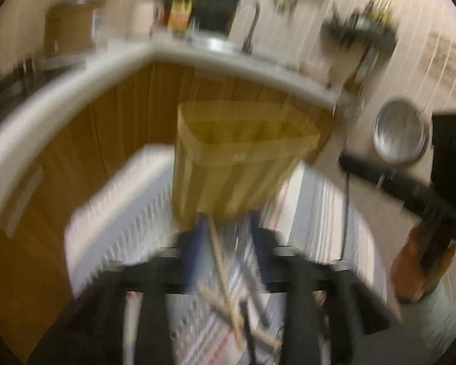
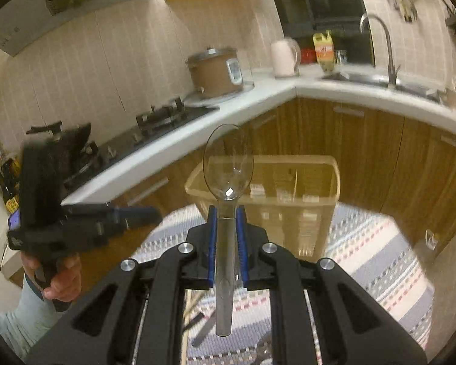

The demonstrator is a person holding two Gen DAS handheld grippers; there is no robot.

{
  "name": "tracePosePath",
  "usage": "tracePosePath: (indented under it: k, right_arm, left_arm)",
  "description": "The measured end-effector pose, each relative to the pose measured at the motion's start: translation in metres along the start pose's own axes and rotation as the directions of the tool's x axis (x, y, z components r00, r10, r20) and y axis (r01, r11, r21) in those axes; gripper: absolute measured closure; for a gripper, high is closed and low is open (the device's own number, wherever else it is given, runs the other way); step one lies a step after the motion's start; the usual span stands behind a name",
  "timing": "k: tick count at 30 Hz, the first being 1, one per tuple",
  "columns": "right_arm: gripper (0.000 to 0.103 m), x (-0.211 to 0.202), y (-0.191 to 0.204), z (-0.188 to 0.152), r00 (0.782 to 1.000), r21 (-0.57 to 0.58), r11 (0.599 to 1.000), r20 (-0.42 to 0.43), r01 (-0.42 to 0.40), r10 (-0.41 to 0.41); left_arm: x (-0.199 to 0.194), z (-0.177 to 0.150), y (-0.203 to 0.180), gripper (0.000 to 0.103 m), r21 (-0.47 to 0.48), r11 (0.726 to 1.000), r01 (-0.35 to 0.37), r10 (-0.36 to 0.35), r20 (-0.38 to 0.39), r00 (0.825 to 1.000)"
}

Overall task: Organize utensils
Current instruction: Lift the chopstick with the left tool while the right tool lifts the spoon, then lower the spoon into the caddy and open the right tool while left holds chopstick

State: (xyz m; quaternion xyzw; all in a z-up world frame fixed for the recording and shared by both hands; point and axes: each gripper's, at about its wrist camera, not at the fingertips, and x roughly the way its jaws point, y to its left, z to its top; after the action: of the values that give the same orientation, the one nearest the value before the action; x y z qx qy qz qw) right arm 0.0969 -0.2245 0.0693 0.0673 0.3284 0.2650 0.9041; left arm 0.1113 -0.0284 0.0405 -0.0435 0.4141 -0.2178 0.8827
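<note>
Clear plastic spoon [image 2: 226, 200] clamped by its handle between the blue pads [image 2: 212, 240] of the right gripper [image 2: 227, 213], bowl pointing up and away, seen against the counter edge and the organizer behind. Handle's lower end hanging free below the pads, over the cloth. Bowl transparent, so its rim partly lost against the background.

Translucent yellowish utensil organizer [image 2: 288, 188] standing upright on the striped cloth [image 2: 380, 258], just past the spoon; inner dividers visible, contents too faint to name. Same organizer [image 1: 243, 158] in the left wrist view, smeared by motion blur, compartments only roughly readable.

Left gripper [image 1: 228, 225] with jaws apart, nothing pressed between the blue pads [image 1: 197, 243]. Wooden chopsticks [image 1: 228, 298] and darker utensils lying crossed on the cloth [image 1: 121, 213] below, partly hidden by the gripper frame; whether any touches a pad, impossible to tell through the blur. In the right wrist view, left gripper [image 2: 136, 216] seen side-on at the left, held in a hand [image 2: 60, 273] with a pale sleeve; its opening not readable from that angle.

Right gripper [image 1: 364, 164] at the right edge of the left view, dark and cut off, in front of a round metal bowl [image 1: 399, 132].

Beyond: white counter [image 2: 197, 130], gas hob [image 2: 167, 115], rice cooker [image 2: 215, 70], kettle [image 2: 284, 57], sink tap [image 2: 383, 45].
</note>
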Motion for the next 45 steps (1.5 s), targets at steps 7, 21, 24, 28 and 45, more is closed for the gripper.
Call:
tracePosePath:
  k: [7,21,24,28,45]
  right_arm:
    - [0.092,0.018,-0.02,-0.035,0.995,0.088,0.996,-0.097,0.001,0.008]
    - [0.092,0.025,-0.032,-0.045,0.989,0.103,0.995,-0.148,0.007,0.008]
    - [0.092,0.016,-0.028,-0.043,0.991,0.096,0.995,-0.131,-0.015,0.028]
    - [0.093,-0.007,-0.015,-0.029,0.998,0.06,0.998,-0.047,-0.034,0.036]
    - [0.092,0.005,-0.028,0.081,0.901,0.019,0.965,0.356,0.26,-0.25]
  left_arm:
    - [0.067,-0.028,0.026,0.066,-0.123,0.991,0.047,-0.067,-0.159,0.985]
    - [0.123,-0.035,0.001,0.102,-0.053,0.996,-0.075,0.061,-0.227,0.972]
    - [0.1,-0.039,-0.008,0.102,-0.051,0.998,-0.046,0.038,-0.143,0.989]
    - [0.042,-0.033,-0.024,0.102,-0.015,0.999,0.041,-0.04,0.09,0.995]
    - [0.01,0.076,-0.009,0.101,0.064,0.993,0.096,-0.114,0.673,0.731]
